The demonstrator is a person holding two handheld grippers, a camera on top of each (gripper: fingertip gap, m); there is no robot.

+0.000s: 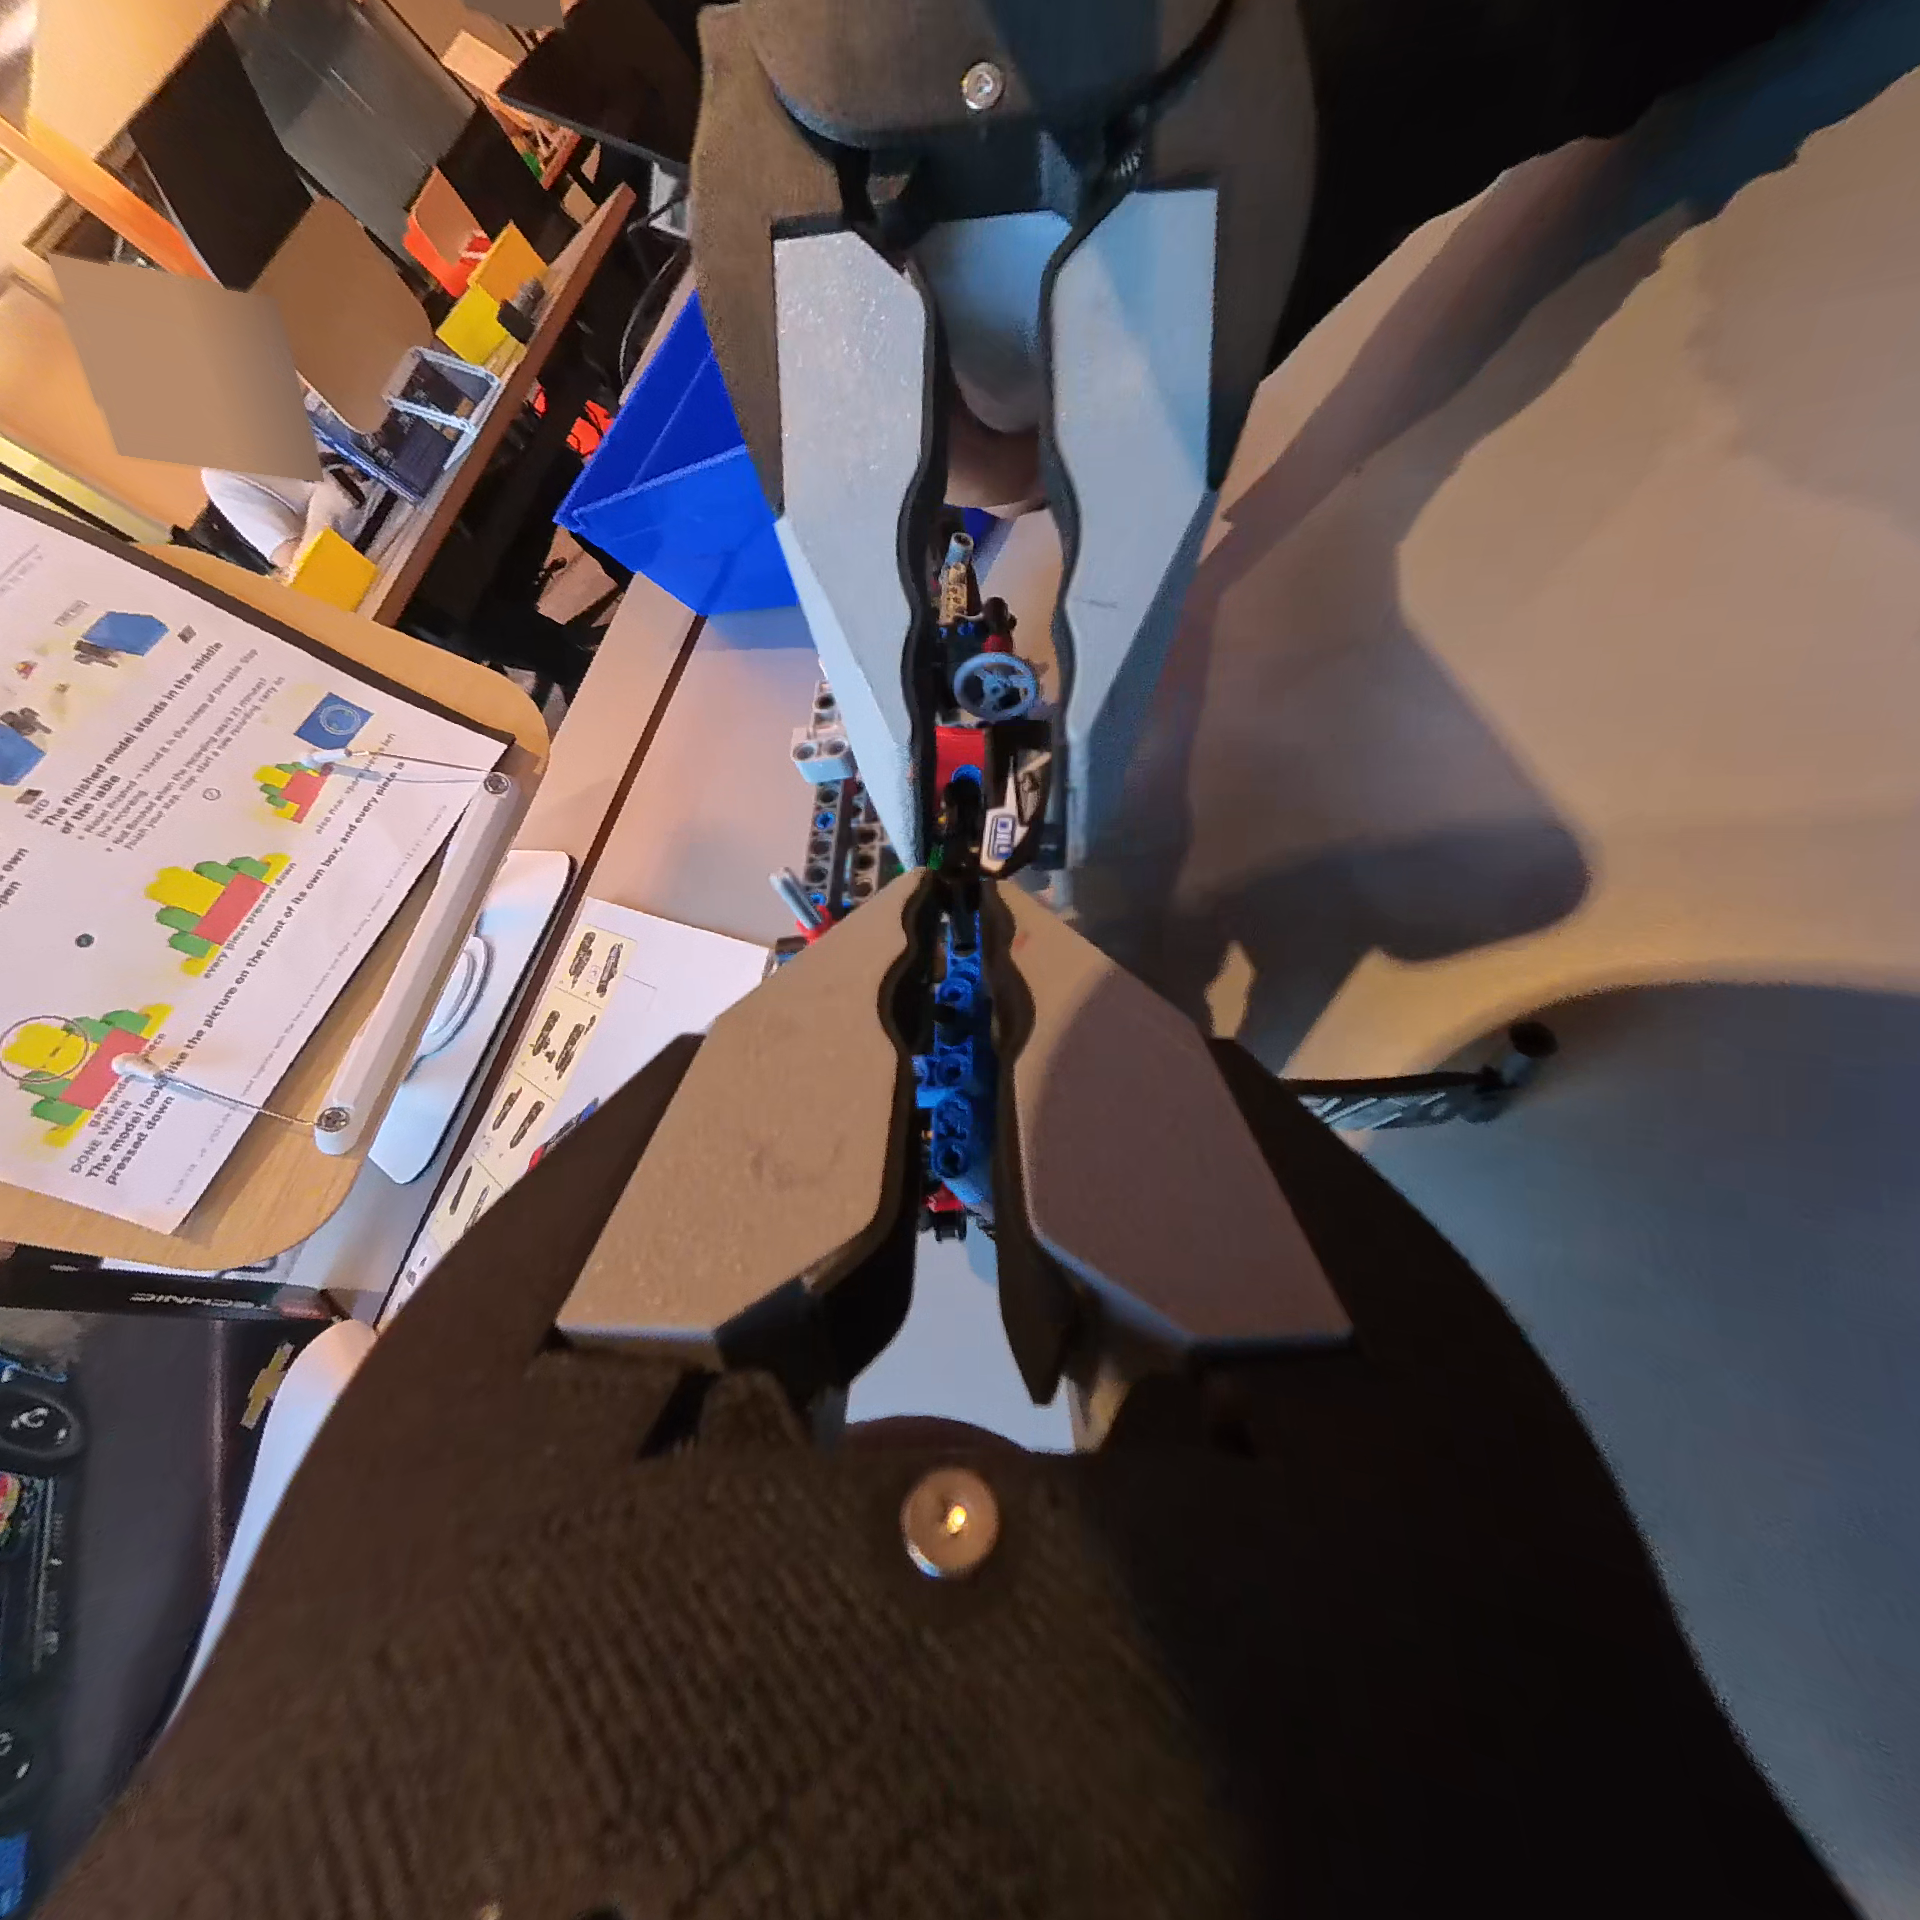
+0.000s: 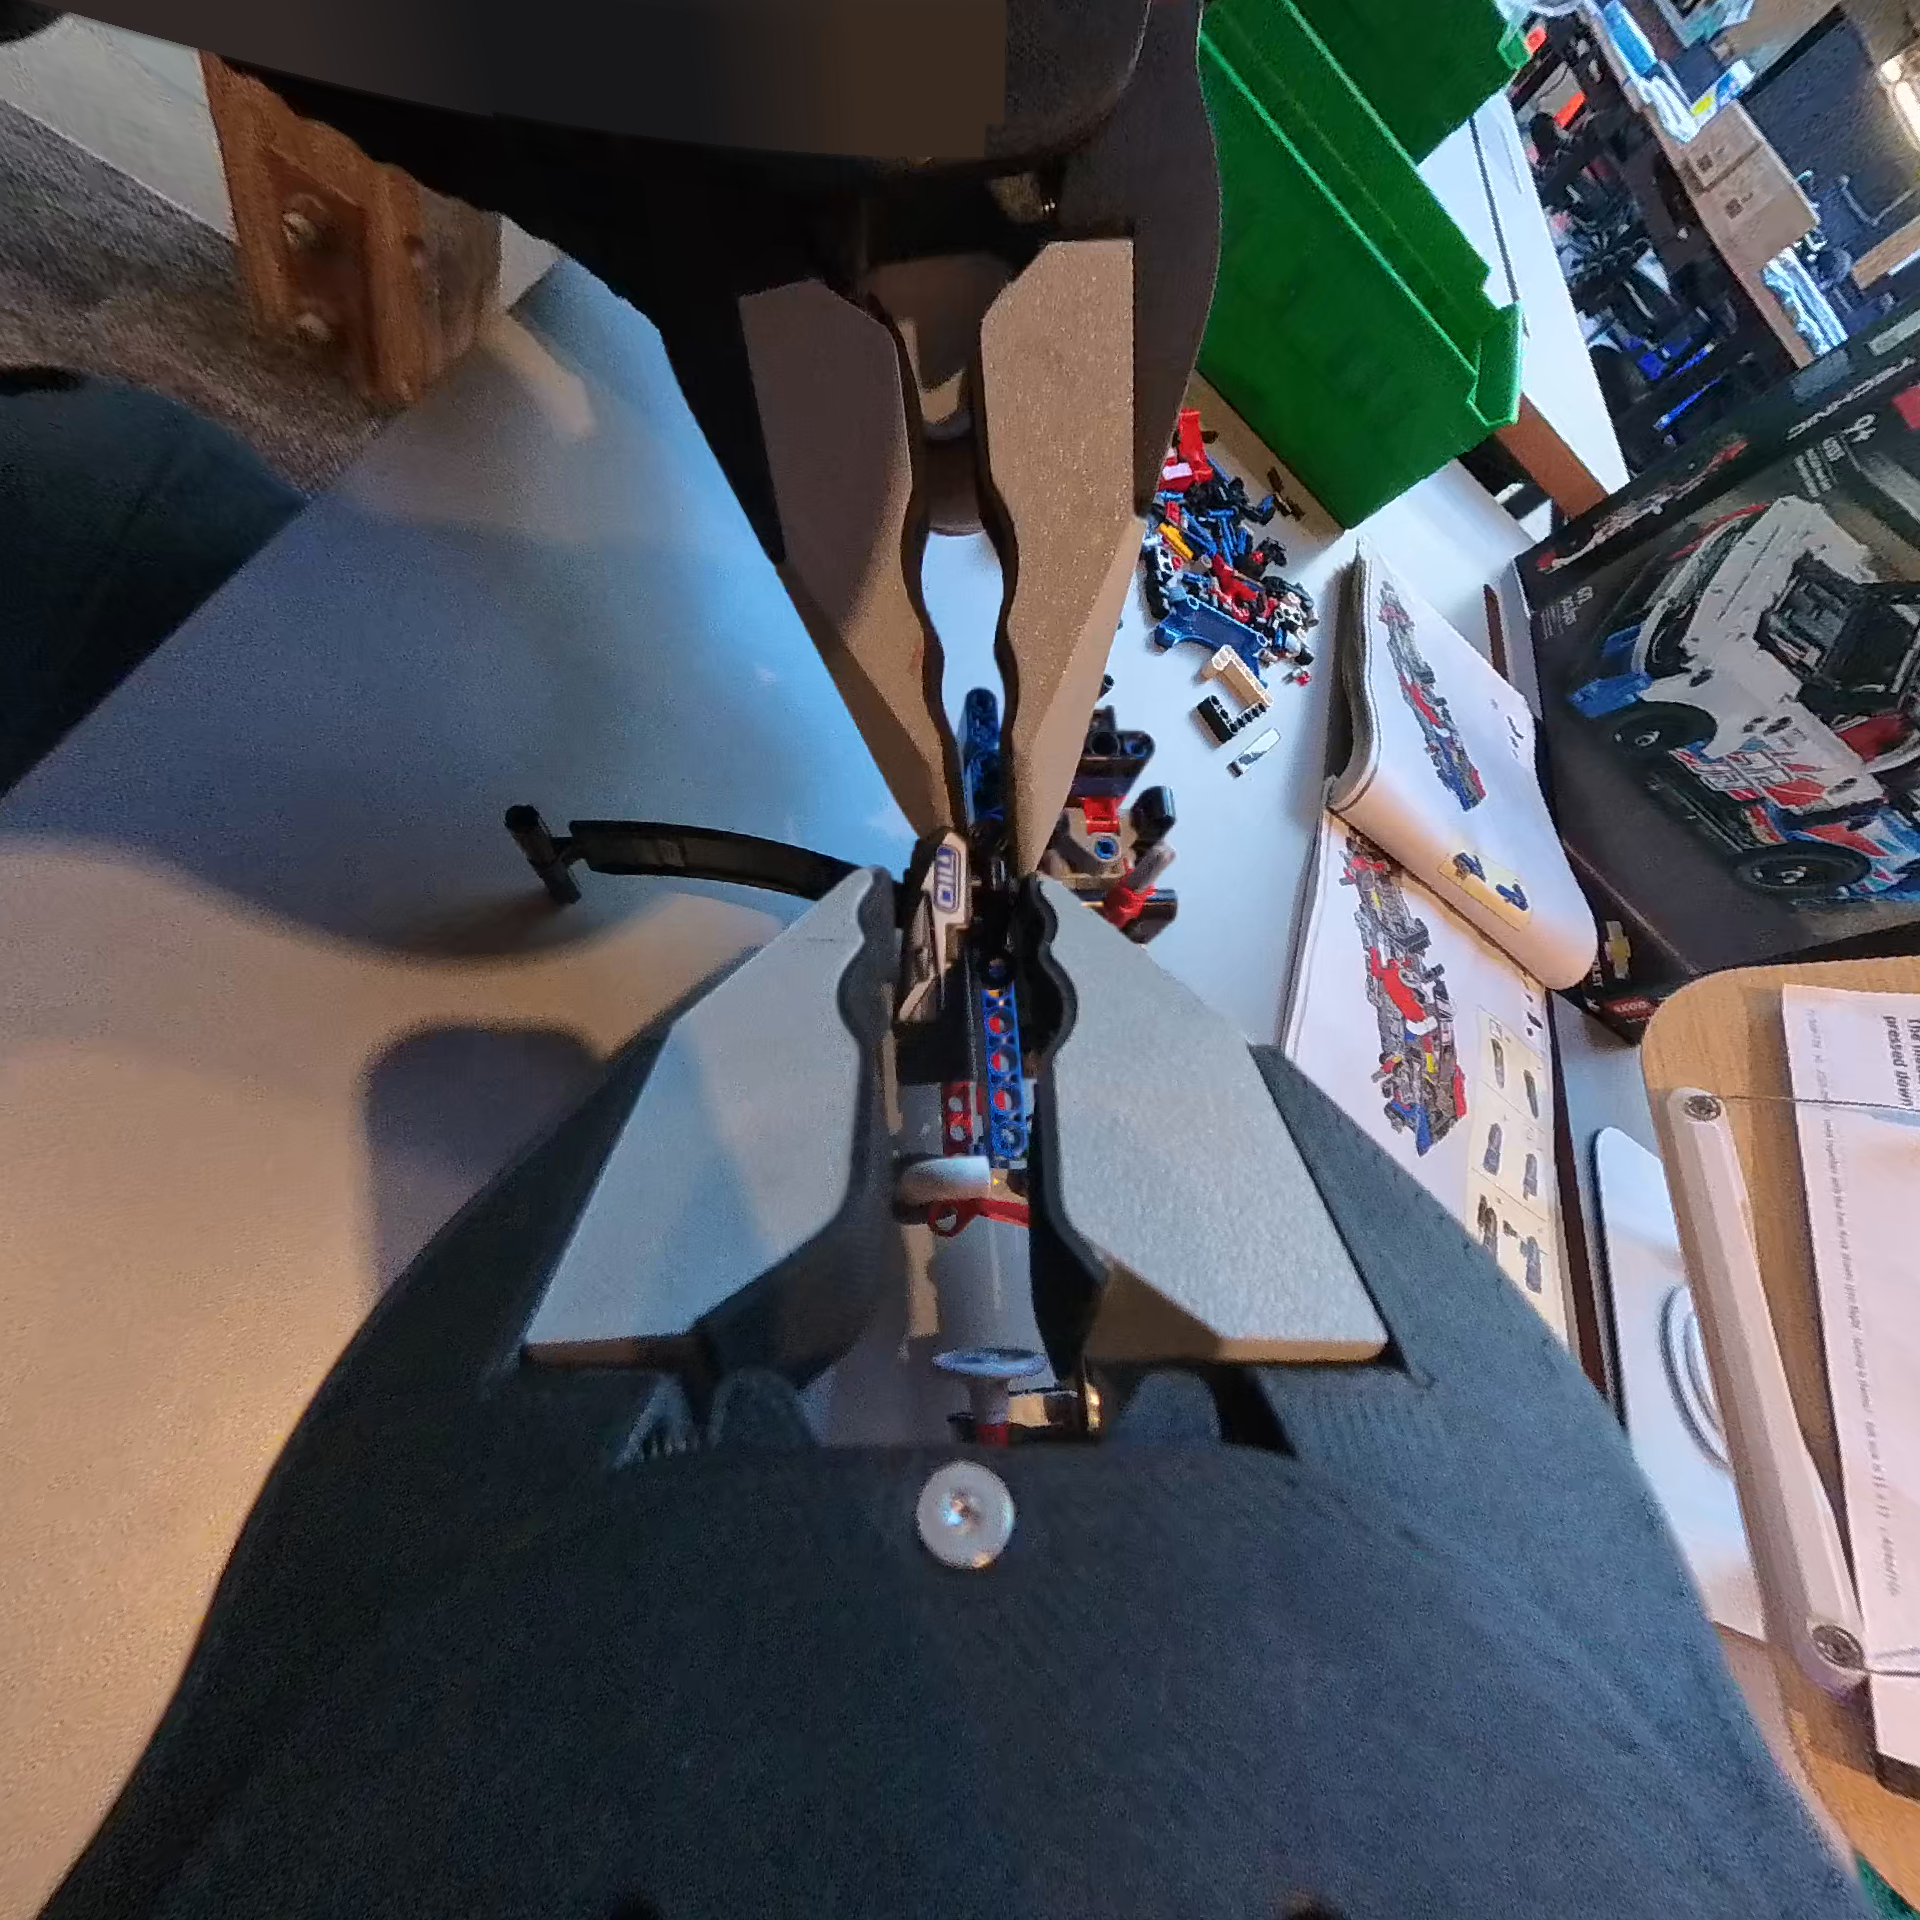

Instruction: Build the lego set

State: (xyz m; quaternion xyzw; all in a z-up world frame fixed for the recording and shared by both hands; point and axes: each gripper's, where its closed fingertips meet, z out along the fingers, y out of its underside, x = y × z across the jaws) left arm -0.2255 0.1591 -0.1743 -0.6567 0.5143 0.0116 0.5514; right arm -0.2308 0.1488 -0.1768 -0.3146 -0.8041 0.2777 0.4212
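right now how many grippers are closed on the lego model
2. The left gripper pinches the lego model on its blue beam end; the right gripper meets it tip to tip, clamping the end with the grey wheel.

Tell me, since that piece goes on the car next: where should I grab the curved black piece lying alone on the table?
Grip the curved black piece mid-arc, coming from above with the jaws across its narrow width. It lies flat on the grey table with bare surface around it; the cross pin at its far end looks too thin to hold firmly.
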